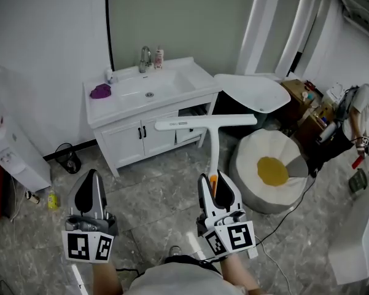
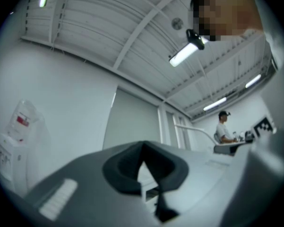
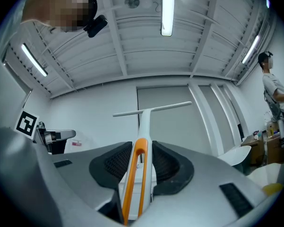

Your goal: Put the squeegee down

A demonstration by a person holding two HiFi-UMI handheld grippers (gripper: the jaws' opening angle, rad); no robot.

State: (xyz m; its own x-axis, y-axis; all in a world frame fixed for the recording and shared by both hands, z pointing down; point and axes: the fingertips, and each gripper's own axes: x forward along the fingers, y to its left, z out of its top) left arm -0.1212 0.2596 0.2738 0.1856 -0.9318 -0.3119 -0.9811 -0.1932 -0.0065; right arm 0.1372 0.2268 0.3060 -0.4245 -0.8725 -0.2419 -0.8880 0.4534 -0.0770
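**Head view with both gripper views.** My right hand-held gripper is clamped on the orange-looped handle of the squeegee, one pad pressing on each side. The shaft runs forward and up from the jaws. The white blade sits crosswise at its far end, in the air and touching nothing. My left hand-held gripper is empty with its jaws together, and it is held beside the right one and well apart from it.

**Progress, as I judge it.** The squeegee is carried but not yet set down, so all of the placing and the release is left.

**Edges and open room.** Ahead stands the vanity. Its surface is bare to the right of the basin, and a purple cloth lies at the left corner. The blade would have to pass over the front edge and right corner of that surface. To the right, a white oval board and a beanbag crowd the path, near the blade's right end. The floor between me and the vanity is open.
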